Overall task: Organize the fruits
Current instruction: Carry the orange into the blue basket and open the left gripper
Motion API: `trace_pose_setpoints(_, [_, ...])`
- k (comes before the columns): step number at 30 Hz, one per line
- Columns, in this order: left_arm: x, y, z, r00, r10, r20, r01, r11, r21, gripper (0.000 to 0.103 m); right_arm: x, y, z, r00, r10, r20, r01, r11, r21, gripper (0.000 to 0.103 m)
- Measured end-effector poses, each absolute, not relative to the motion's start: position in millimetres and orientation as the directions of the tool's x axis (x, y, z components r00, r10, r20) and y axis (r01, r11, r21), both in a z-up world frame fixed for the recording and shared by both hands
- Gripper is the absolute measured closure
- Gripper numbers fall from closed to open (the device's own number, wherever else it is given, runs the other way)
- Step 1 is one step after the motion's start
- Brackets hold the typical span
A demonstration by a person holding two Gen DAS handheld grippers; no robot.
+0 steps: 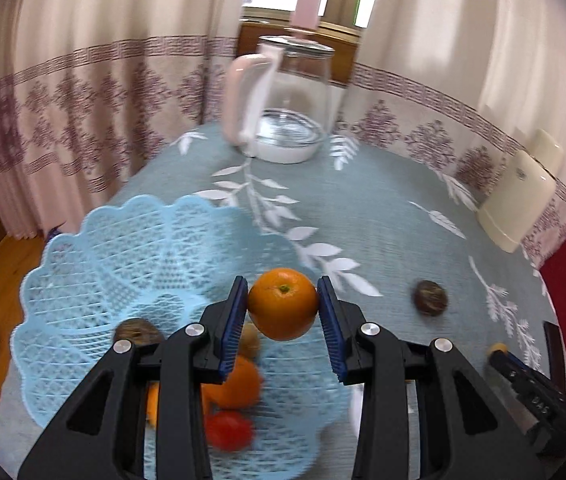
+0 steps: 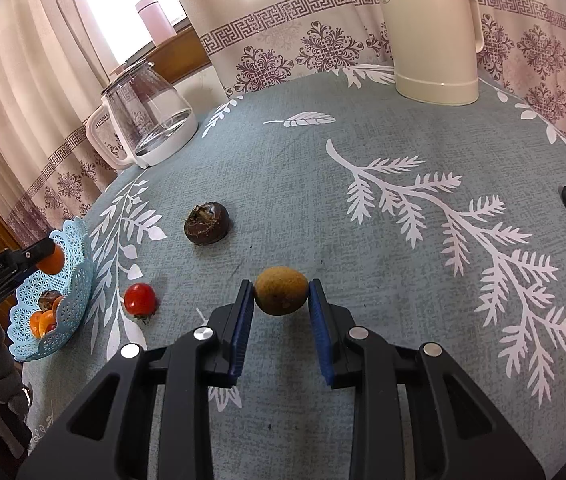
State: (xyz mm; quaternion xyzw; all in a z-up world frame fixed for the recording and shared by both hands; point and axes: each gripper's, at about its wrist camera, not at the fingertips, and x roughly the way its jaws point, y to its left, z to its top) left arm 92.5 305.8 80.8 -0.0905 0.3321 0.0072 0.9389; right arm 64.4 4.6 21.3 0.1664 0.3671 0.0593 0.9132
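The left gripper (image 1: 283,312) has its jaws clamped on an orange (image 1: 282,303), held above the blue basket (image 1: 95,256) at the worktop's left edge. In the basket lie more oranges (image 1: 235,380), a tomato (image 1: 229,434) and a dark brown fruit (image 1: 137,332). The right gripper (image 2: 281,300) has its jaws pressed on a tan-brown fruit (image 2: 280,290) over the worktop (image 2: 363,240). Another tomato (image 2: 139,299) lies just beside the basket, and a chestnut-like fruit (image 2: 207,223) sits nearer the middle. A glass kettle (image 2: 145,114) and a cream jug (image 2: 433,36) stand along the far edge.
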Motion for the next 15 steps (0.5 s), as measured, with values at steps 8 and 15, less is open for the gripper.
trace_pose_setpoints(8, [89,328,72,0.770,-0.001,-0.639,-0.133,0.978,-0.161,0.066,64,5,21,0.723,0.231,-0.651,0.013,0.938,0.347,0.074])
trace_pose_setpoints(15, [91,336,65,0.757,0.016,-0.653,-0.160,0.974,-0.162,0.066,64,5,21,0.723,0.231,-0.651,0.013,0.938,0.347,0.074])
